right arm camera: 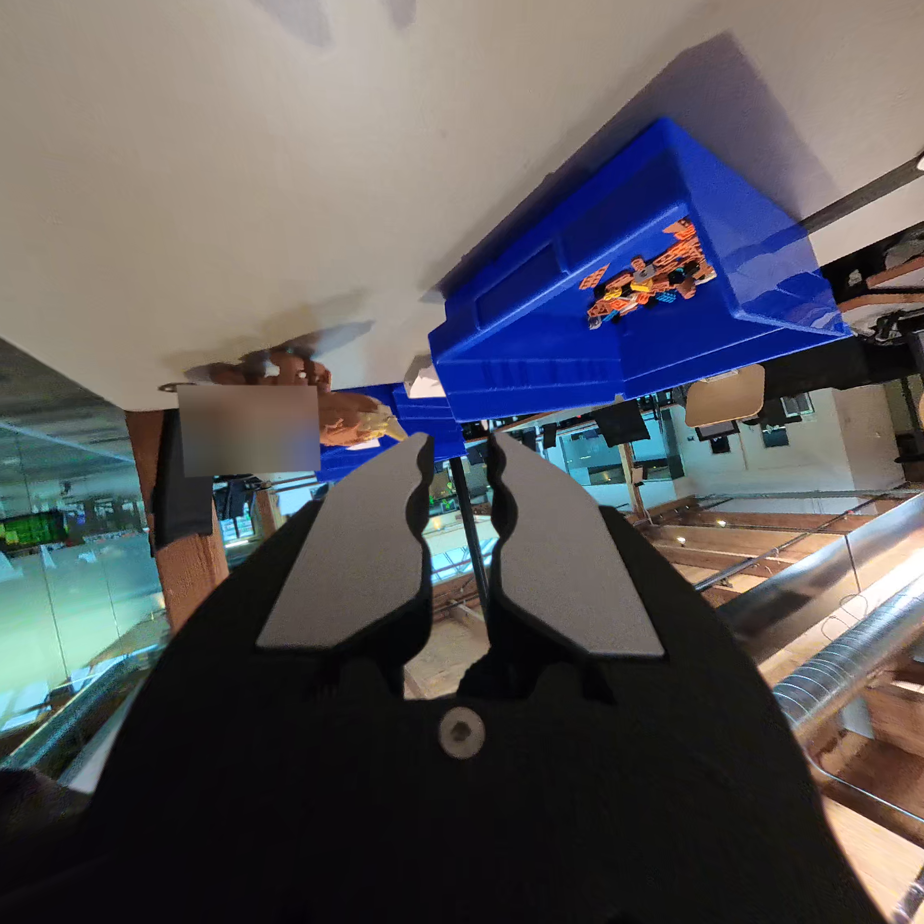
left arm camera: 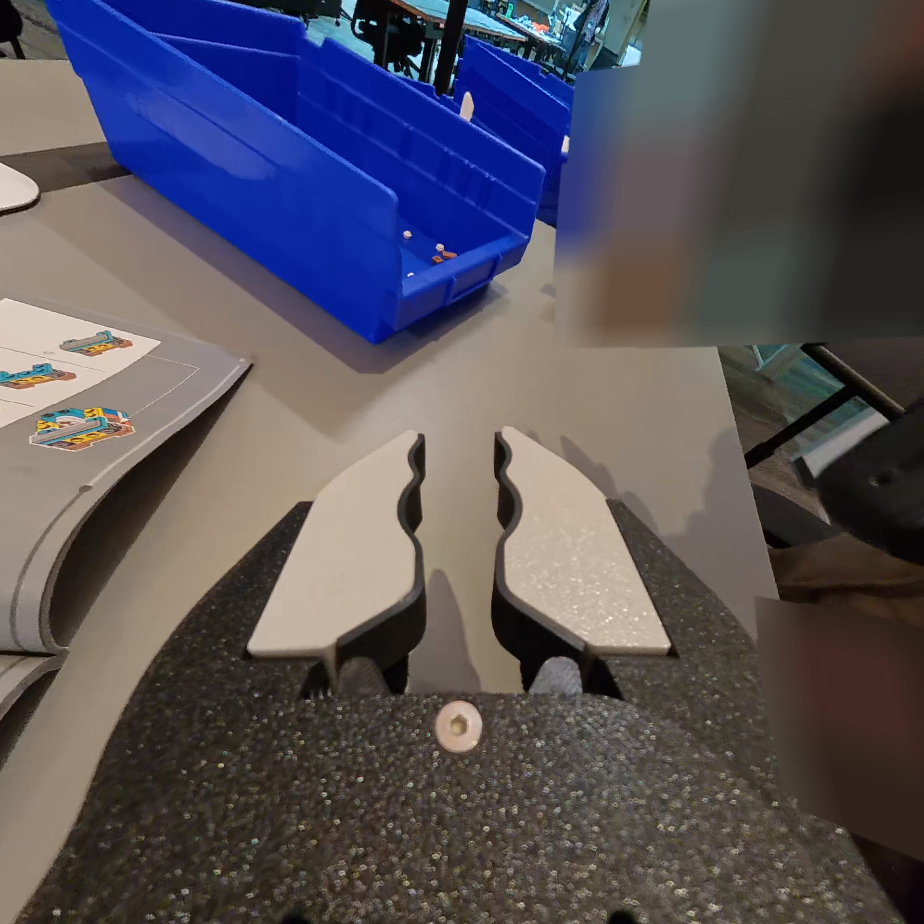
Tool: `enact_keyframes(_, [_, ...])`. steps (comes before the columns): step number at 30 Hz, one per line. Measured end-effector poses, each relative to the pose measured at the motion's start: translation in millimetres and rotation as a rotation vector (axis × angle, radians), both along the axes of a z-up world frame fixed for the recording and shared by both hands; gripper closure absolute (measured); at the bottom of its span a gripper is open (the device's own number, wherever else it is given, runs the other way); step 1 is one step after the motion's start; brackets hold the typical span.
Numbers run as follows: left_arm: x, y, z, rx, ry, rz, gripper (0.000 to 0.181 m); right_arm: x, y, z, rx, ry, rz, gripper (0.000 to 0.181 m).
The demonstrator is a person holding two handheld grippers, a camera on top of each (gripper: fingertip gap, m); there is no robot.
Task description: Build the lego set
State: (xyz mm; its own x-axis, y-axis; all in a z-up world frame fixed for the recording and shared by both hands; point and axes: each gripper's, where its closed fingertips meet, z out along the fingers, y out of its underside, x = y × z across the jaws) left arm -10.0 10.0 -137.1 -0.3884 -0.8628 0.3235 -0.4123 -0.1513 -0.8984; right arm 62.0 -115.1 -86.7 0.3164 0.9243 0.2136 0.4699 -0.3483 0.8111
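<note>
Both tools gape empty: left tool (left arm camera: 460, 440) near booklet (left arm camera: 100, 400), right tool (right arm camera: 460, 440) below brick-filled bin (right arm camera: 625, 310).

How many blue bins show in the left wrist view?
2: the near bin beside the instruction booklet, and a second bin behind it. More may be hidden by the blurred patch.

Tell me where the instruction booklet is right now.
In the left wrist view, the booklet lies open on the grey table at the left edge, left of the left tool and in front of the blue bin.
</note>
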Motion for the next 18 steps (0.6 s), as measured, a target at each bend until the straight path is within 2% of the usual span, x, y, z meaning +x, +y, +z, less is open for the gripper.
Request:
enact_keyframes(8, [-0.1,3.3,3.5,-0.011,-0.013,0.026,0.155,-9.0,-21.7,-13.8,-0.052,0.041,-0.016,0.162])
enact_keyframes(13, [-0.8,5.4,5.3,-0.001,-0.020,0.037,0.155,-18.2,-8.5,2.2,-0.041,0.021,-0.017,0.163])
enact_keyframes(18, [-1.1,9.3,6.6,-0.044,-0.023,0.042,0.156,-26.1,0.4,-7.0,-0.046,0.040,-0.009,0.163])
